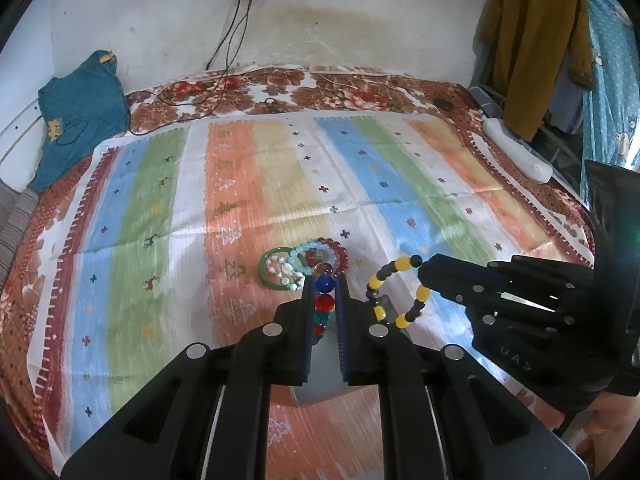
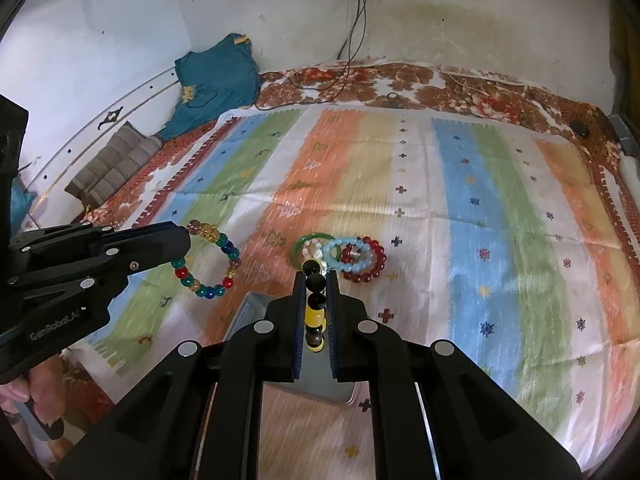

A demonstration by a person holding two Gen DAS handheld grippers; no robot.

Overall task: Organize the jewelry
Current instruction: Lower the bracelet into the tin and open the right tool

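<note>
Seen filling both views: a bed (image 1: 400,88) under a floral cover, overlaid with a striped cloth (image 1: 160,200) in blue, green, orange and white. Upper left of both frames: a teal garment (image 1: 80,108) against the wall; upper right of the left wrist view: a mustard cardigan (image 1: 536,40) hanging. Just below centre of the cloth: a small cluster of bracelets (image 2: 344,258), green, pale blue and dark red rings touching or overlapping. Lower centre of the left wrist view: left tongs (image 1: 325,280) clamped on a multicoloured bead bracelet (image 1: 325,302), its loop hanging clear at mid-left of the right wrist view. Lower centre of the right wrist view: right tongs (image 2: 316,280) pinched shut on a yellow-and-black bead bracelet (image 2: 315,314), seen as a dangling loop right of centre in the left wrist view. Both tongs angled steeply down toward the cloth, side by side, near but not touching; bare fingers (image 2: 36,392) gripping a handle at lower left of the right wrist view. A grey box-like edge (image 2: 252,312) partly hidden beneath the tongs, purpose unclear. Likely step: carrying each bracelet to its resting place. Best done by keeping the loops apart to avoid tangling, lowering each flat, and releasing only once the beads rest on something.
</note>
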